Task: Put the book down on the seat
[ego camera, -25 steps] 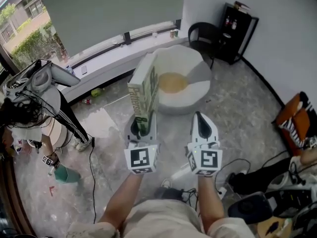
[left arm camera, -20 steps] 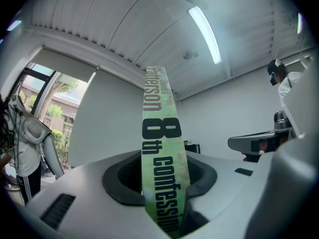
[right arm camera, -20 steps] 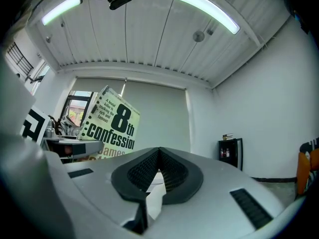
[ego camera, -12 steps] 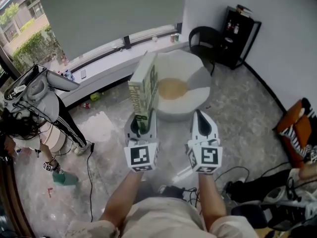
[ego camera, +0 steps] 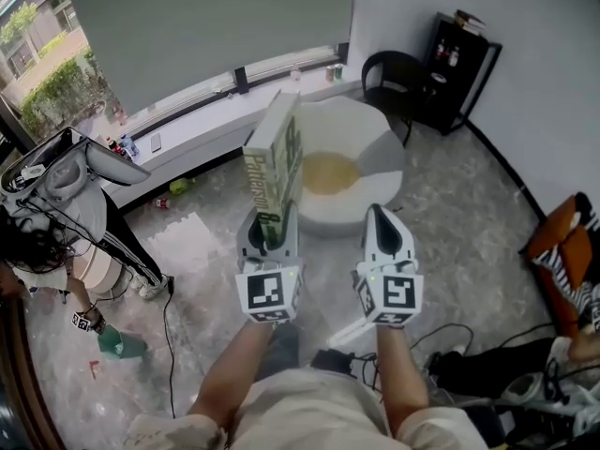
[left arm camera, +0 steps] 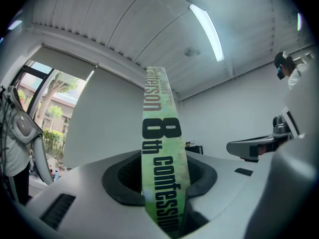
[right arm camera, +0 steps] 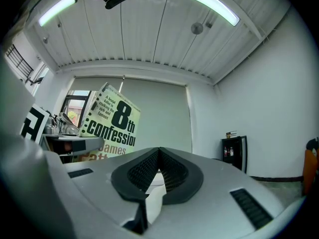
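The left gripper [ego camera: 267, 225] is pinching the book [ego camera: 274, 162] upright in its jaws, the seat [ego camera: 375, 148] lying ahead, the right gripper [ego camera: 382, 221] hanging with jaws pressed together.

A sparse studio-like workroom, not a home: bare stone-look floor [ego camera: 469, 214], blind-covered window [ego camera: 206, 17], black cabinet [ego camera: 464, 68], and scattered gear [ego camera: 506, 382].

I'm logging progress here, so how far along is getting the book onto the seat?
Done: the book is picked up, clamped upright in the left hand-held gripper. In hand: it is held in the air, with the round white seat ahead and below, not touching it. Left: bring it over the yellow cushion, lay it down, release. The right hand-held gripper is shut and empty.
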Tool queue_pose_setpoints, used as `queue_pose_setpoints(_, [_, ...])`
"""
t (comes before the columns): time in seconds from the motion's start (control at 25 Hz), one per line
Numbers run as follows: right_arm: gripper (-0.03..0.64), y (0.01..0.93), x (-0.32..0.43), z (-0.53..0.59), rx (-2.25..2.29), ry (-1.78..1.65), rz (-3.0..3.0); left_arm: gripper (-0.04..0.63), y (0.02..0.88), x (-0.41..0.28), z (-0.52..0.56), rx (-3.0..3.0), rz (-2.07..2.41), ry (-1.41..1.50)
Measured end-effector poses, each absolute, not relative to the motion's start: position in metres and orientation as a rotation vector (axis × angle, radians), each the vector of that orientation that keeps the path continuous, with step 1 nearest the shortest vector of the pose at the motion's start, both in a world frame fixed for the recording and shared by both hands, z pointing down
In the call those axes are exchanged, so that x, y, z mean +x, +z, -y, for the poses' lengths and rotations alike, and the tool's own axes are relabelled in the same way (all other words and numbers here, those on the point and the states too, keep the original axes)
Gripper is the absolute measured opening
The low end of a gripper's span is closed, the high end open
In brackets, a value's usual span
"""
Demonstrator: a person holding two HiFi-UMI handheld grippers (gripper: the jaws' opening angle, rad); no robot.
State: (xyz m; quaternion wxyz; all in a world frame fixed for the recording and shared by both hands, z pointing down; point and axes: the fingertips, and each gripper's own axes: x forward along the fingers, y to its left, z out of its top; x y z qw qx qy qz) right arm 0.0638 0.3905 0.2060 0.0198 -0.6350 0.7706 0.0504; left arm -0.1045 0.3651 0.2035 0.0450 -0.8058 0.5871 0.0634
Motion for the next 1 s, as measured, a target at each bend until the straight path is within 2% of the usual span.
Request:
queue_pose_setpoints(0.32, [0.003,0.182,0.041,-0.297,-2.010,0.095,-2.415,0.166,0.178,-0.125,-0.270,-2.502,-1.796,0.177])
queue_pose_setpoints(1.0, [0.003,0.185,-0.015,-0.159,-2.094,0.107,-2.407,0.166,0.186,-0.177,-0.117,-2.575,-1.752,0.210])
